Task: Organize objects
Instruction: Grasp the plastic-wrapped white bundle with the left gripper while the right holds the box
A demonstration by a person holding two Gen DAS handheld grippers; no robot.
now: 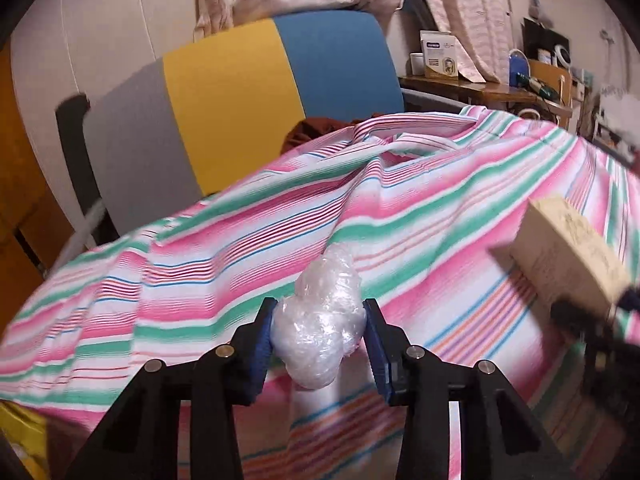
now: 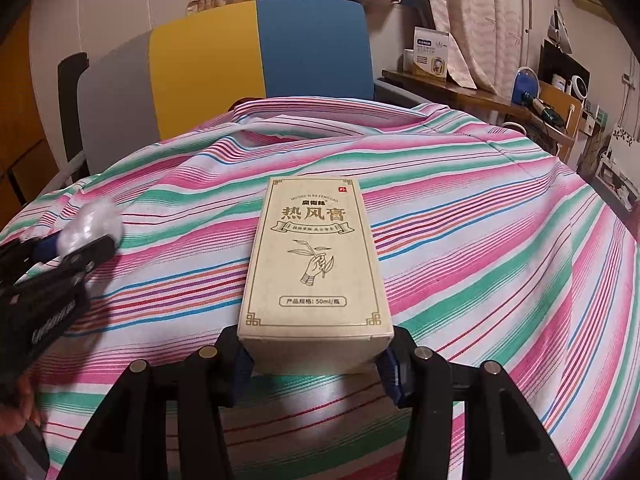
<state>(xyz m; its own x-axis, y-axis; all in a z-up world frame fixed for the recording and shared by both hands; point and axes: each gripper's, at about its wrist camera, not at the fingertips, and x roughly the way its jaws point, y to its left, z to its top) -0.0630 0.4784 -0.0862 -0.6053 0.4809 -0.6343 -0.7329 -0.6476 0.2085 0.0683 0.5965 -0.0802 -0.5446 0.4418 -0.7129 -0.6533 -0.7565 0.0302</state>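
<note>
A crumpled wad of clear plastic (image 1: 326,280) sits between the blue pads of my left gripper (image 1: 320,308), which is shut on it just above the striped cloth (image 1: 420,216). In the right wrist view the same wad (image 2: 90,220) and left gripper (image 2: 76,244) show at the far left. My right gripper (image 2: 316,336) is shut on the near end of a beige carton with Chinese print and a hand drawing (image 2: 316,256). The carton points away from me over the cloth. It also appears, blurred, at the right edge of the left wrist view as the carton (image 1: 568,256).
A pink, green and white striped cloth (image 2: 480,240) covers the whole surface, with folds toward the back. Behind it stands a chair back in grey, yellow and blue (image 2: 256,52). A wooden desk (image 2: 460,88) with boxes and clutter is at the right; curtains hang behind.
</note>
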